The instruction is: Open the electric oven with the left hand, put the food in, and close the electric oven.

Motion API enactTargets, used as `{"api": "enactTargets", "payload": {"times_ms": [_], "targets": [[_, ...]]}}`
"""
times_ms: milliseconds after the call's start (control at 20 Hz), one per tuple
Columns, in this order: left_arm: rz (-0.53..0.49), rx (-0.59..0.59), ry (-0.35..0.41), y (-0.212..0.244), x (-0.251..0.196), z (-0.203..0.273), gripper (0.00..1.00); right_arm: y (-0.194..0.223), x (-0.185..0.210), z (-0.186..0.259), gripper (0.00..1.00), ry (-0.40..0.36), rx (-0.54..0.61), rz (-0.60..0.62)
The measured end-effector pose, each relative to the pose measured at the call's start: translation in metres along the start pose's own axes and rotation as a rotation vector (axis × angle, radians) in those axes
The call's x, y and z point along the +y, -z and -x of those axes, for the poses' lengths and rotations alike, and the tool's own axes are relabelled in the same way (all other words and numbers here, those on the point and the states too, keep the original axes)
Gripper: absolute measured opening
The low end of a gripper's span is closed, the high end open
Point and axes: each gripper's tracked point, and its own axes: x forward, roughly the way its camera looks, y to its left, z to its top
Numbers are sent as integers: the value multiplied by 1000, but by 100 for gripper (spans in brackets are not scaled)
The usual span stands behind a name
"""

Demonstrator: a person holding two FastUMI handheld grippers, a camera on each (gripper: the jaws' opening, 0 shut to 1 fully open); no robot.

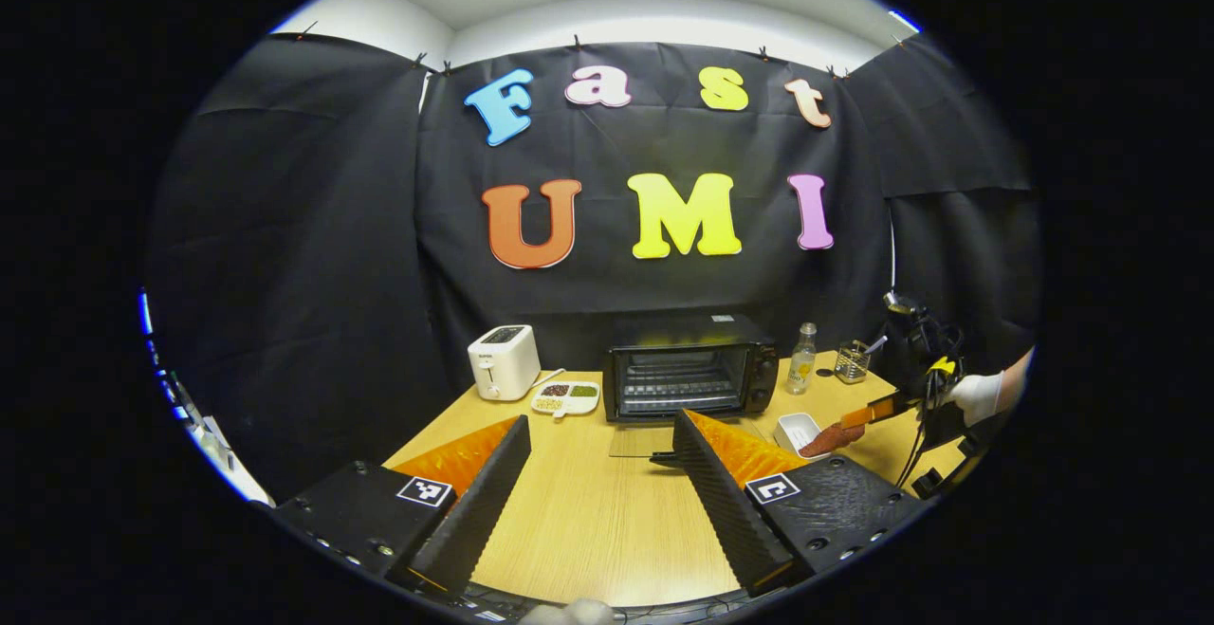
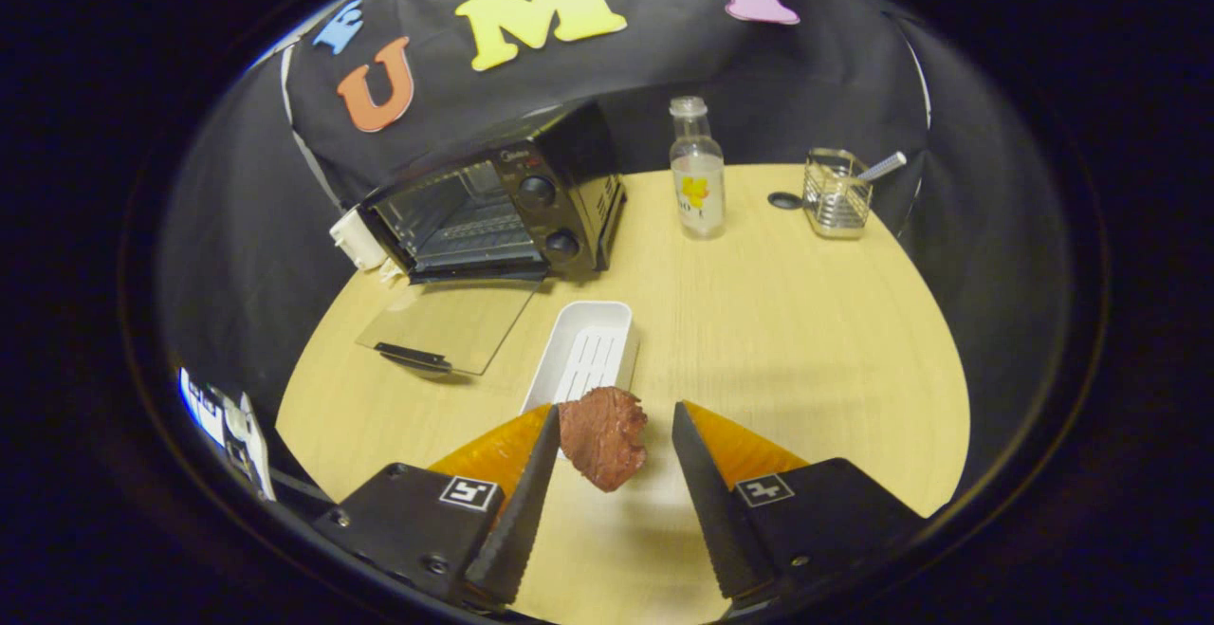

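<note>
The black electric oven stands at the back of the table, its glass door folded down flat and the rack inside bare. A brown piece of meat hangs just above the near end of the white tray. My right gripper is shut on it, the meat lying against its left finger. My left gripper stands open in front of the oven door, holding nothing.
A white toaster and a divided dish of food sit left of the oven. To its right stand a clear bottle and a wire holder. A gloved hand holds the right gripper.
</note>
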Motion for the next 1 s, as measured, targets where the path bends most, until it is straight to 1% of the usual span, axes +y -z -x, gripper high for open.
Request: {"api": "enactTargets", "payload": {"times_ms": [50, 100, 150, 200, 250, 300, 350, 400, 450, 500, 550, 600, 650, 700, 800, 1000], "targets": [[6, -7, -16, -3, 5, 4, 96, 3, 2, -6, 75, -20, 26, -39], [16, -10, -26, -6, 9, 7, 96, 5, 4, -11, 70, -38, 48, -77], [24, -20, -37, -11, 12, 14, 96, 9, 8, -14, 68, -57, 75, -113], [28, -30, -48, -14, 17, 17, 96, 12, 15, -16, 56, -91, 109, -140], [30, -34, -62, -16, 22, 18, 96, 16, 16, -17, 55, -95, 130, -153], [35, -34, -75, -16, 27, 18, 96, 17, 17, -20, 59, -91, 142, -146], [43, -40, -82, -18, 28, 19, 96, 17, 15, -22, 56, -89, 149, -143], [49, -47, -91, -19, 32, 19, 96, 16, 14, -22, 49, -92, 152, -148], [54, -47, -99, -18, 35, 20, 96, 17, 14, -23, 36, -94, 158, -167], [59, -44, -104, -17, 36, 20, 96, 17, 15, -24, 37, -109, 165, -187], [65, -42, -108, -16, 37, 21, 96, 17, 16, -22, 32, -124, 169, -204], [69, -41, -106, -15, 37, 22, 96, 15, 16, -23, 31, -137, 168, -218], [71, -40, -106, -15, 36, 22, 96, 13, 19, -20, 28, -154, 167, -230], [72, -44, -100, -16, 34, 22, 96, 10, 22, -20, 22, -162, 165, -241], [72, -44, -91, -15, 31, 22, 96, 10, 26, -20, 17, -162, 164, -230], [71, -56, -75, -19, 25, 25, 96, 4, 31, -12, 16, -147, 144, -187]]}}
